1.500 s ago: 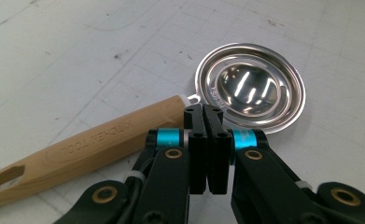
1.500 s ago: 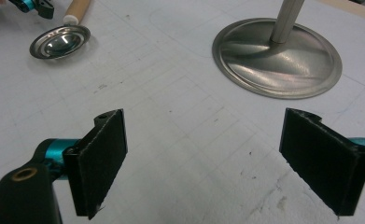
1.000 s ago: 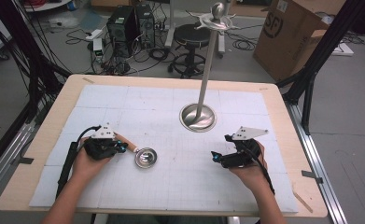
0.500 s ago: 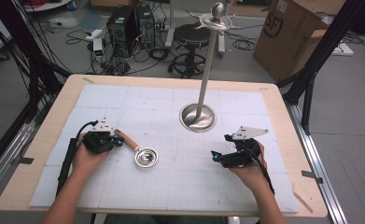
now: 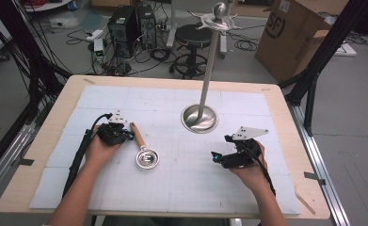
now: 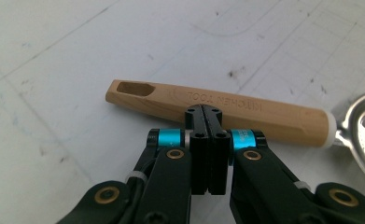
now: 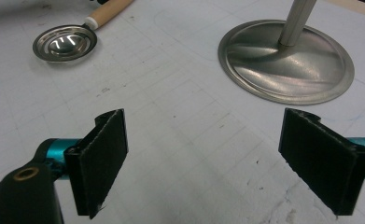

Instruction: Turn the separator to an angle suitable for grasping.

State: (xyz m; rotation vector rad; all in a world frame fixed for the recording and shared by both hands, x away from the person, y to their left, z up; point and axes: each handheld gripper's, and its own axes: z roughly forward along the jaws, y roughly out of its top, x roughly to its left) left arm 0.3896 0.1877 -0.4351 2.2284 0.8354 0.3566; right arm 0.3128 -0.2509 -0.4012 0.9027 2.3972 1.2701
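This is a lab or workshop room, a place for testing things, not a home. A wooden worktop [image 5: 285,141] stands in the middle, covered with a white mat [image 5: 247,183] marked with a grid of thin lines. Black metal frame bars [image 5: 323,56] stand by the worktop's far left and far right corners. On the grey floor past the far edge sit black computer boxes [image 5: 133,23] with many loose cables [image 5: 247,44] around them, a white power strip [image 5: 97,34] and a round black stool [image 5: 194,35]. A big brown cardboard box [image 5: 294,40] stands near the far right corner.
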